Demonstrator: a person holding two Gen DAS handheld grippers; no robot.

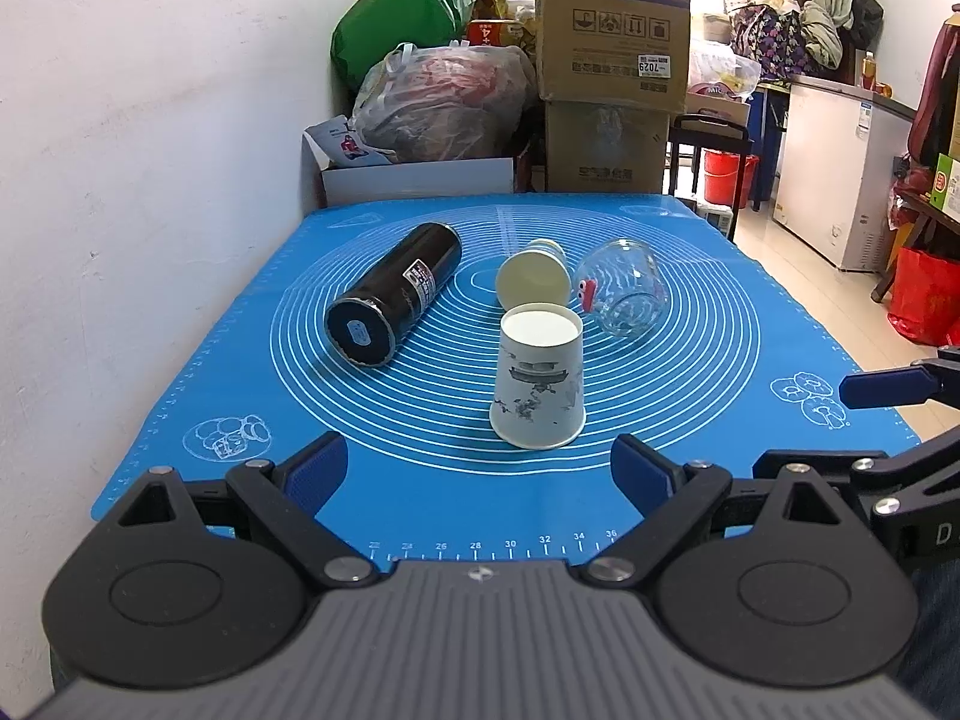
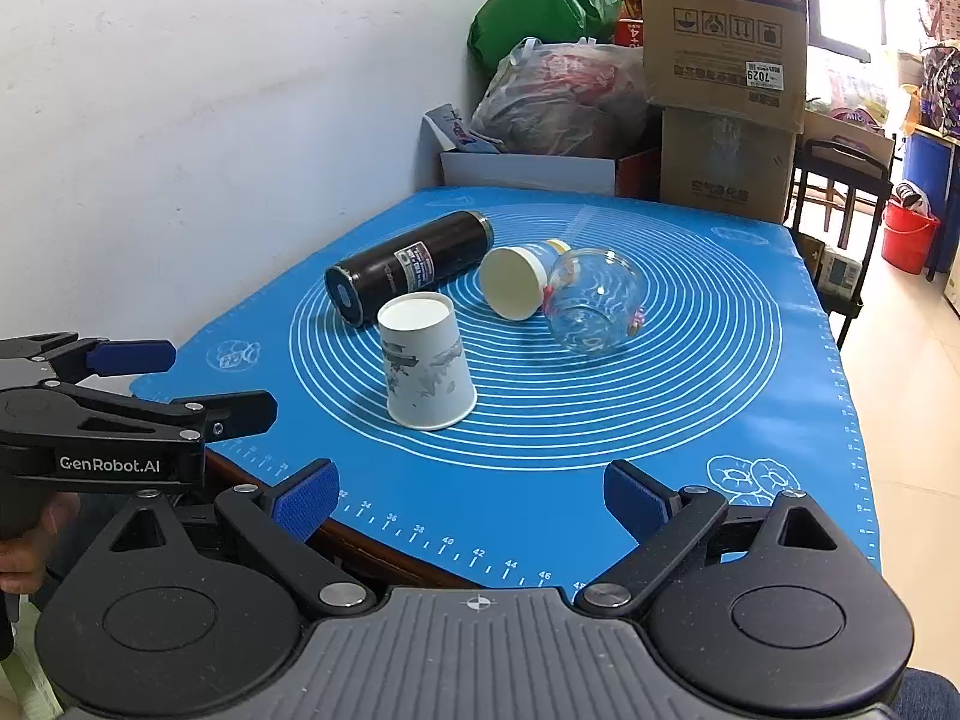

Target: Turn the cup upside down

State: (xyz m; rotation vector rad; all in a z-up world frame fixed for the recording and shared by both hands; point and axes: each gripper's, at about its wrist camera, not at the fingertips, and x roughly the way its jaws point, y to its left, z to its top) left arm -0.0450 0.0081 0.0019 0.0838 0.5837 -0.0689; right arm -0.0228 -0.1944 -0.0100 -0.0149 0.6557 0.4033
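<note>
On the blue mat point(image 1: 690, 420), near its front edge, paper cup point(image 1: 538, 381) stands upside down, rim on the mat. Behind it lie a black flask point(image 1: 393, 294), a cream-lidded bottle point(image 1: 533, 279) and a glass jar point(image 1: 627, 288), all on their sides. Left gripper point(image 1: 480, 474) and right gripper point(image 2: 474, 498) hover near the mat's front edge, jaws spread, holding nothing.

Paper cup point(image 1: 538, 378) on the mat point(image 1: 690, 360), flask point(image 1: 393, 294) at ten o'clock, jar point(image 1: 624, 288) at one.
</note>
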